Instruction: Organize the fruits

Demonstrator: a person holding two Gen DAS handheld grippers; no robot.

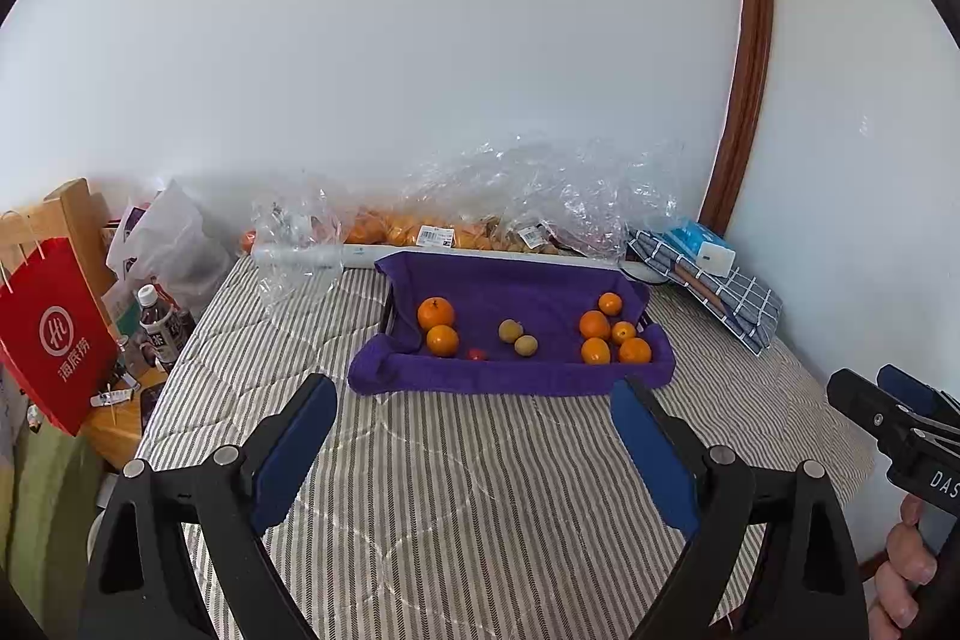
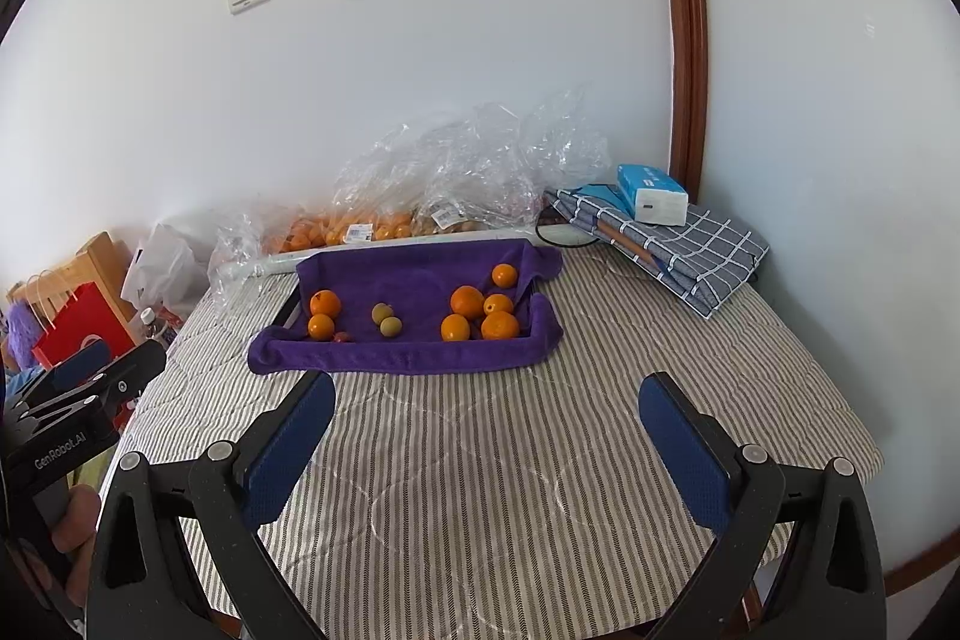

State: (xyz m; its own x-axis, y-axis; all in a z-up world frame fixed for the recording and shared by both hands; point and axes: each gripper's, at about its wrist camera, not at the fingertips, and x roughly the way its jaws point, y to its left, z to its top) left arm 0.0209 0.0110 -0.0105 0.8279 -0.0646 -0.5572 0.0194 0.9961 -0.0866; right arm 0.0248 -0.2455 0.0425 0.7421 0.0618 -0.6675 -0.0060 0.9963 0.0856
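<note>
Seven oranges [image 1: 444, 340], two greenish-brown fruits [image 1: 518, 337], purple towel [image 1: 510, 382]

I saw a deep purple soft cloth [image 1: 516, 292] lining the tray, far on the bedcover [image 1: 480, 490], which was striped grey and cream with a herringbone weave. On the cloth lay round bright orange citrus fruits [image 1: 606, 331] at the right, two more orange fruits [image 1: 438, 325] at the left, a pair of dull yellow-green small fruits [image 1: 517, 337] between them, and one tiny red fruit [image 1: 476, 354]. My left gripper [image 1: 474, 412] and right gripper [image 2: 486, 403] were black with dark blue pads [image 1: 294, 448]. At the far right, a folded navy cloth [image 2: 690, 244] was checked with white lines. A red paper bag [image 1: 54, 334] with white lettering stood at the left.
</note>
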